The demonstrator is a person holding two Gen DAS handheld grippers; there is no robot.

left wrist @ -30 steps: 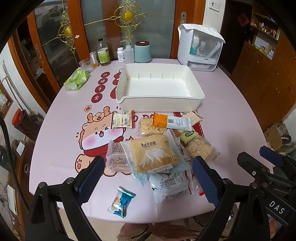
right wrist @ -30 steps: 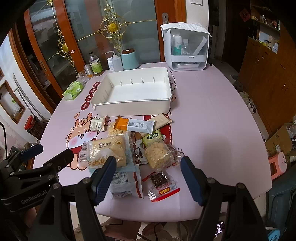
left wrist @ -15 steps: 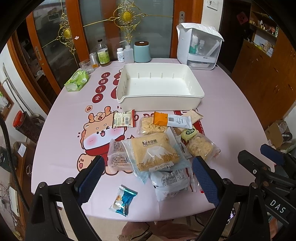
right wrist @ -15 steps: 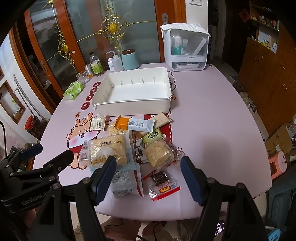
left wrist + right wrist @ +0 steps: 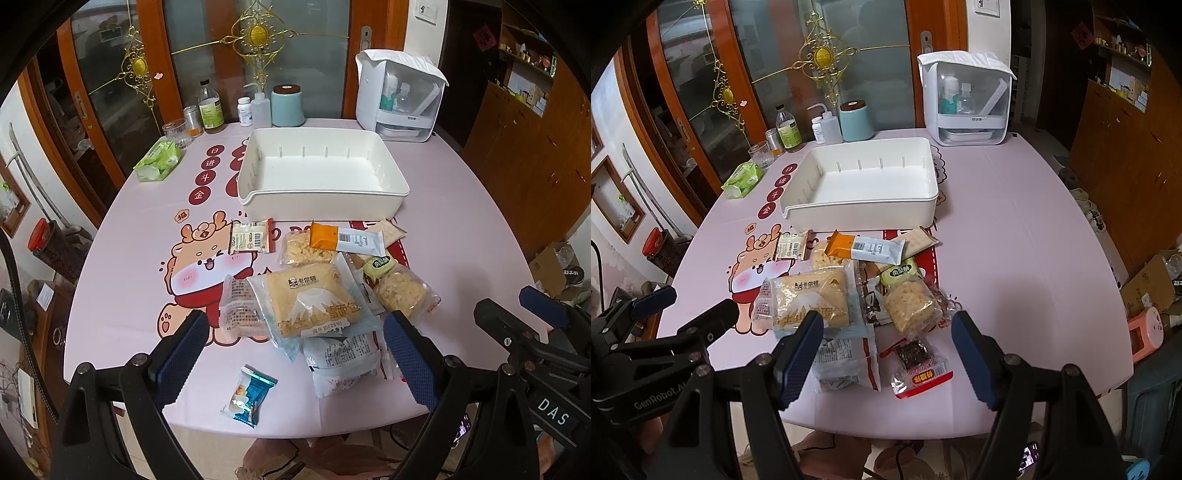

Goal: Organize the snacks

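Before the bin: snack packets [image 5: 314,295] lie heaped just in front of the empty white rectangular plastic bin [image 5: 321,206].
Change: nothing moved; none binned.
Left gripper [image 5: 291,354]: jaws apart, empty.
Right gripper [image 5: 886,350]: jaws apart, empty.

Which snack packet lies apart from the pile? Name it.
The small blue-and-clear packet near the table's front edge. It touches no other packet, while the rest overlap or crowd together in front of the white bin.
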